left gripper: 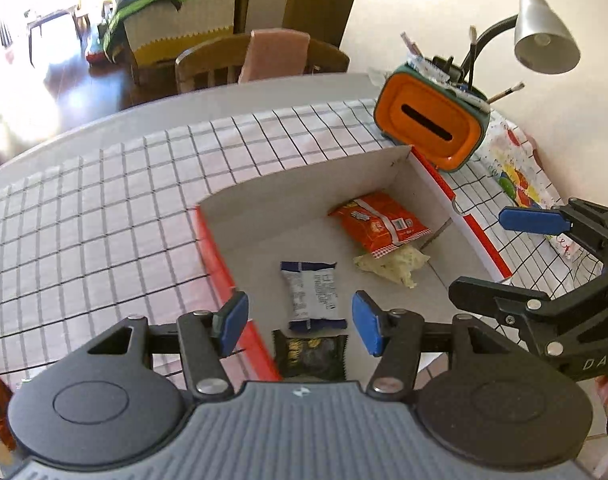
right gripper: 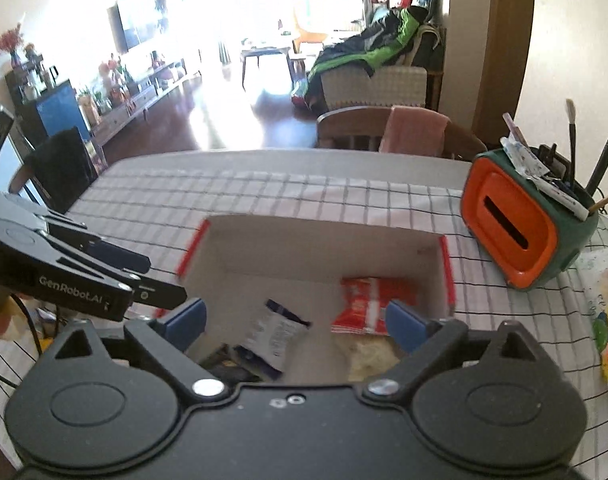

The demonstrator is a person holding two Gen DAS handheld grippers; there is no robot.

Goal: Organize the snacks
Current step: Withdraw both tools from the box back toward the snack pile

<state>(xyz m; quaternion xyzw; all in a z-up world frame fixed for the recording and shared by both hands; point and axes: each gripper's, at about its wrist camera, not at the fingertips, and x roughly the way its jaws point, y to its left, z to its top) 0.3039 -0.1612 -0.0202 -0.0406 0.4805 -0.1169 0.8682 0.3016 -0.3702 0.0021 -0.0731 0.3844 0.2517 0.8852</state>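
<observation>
Left hand-held gripper (left gripper: 300, 326) jaws apart, nothing between them. Right hand-held gripper (right gripper: 296, 322) spread wide, empty. Both above shallow white cardboard box with red edges (left gripper: 304, 184) on checked-cloth table (left gripper: 104, 208). In box: orange snack packet (left gripper: 377, 222), blue-white wrapper (left gripper: 311, 294), black packet (left gripper: 309, 354), pale crumpled bag (left gripper: 393, 264).

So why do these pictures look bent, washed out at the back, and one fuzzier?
Both views: fisheye lenses curve the checked tablecloth, and sunlight blows out the room behind. Right wrist view: the box and snacks smear with blur. Left wrist view: they stay sharp.
</observation>
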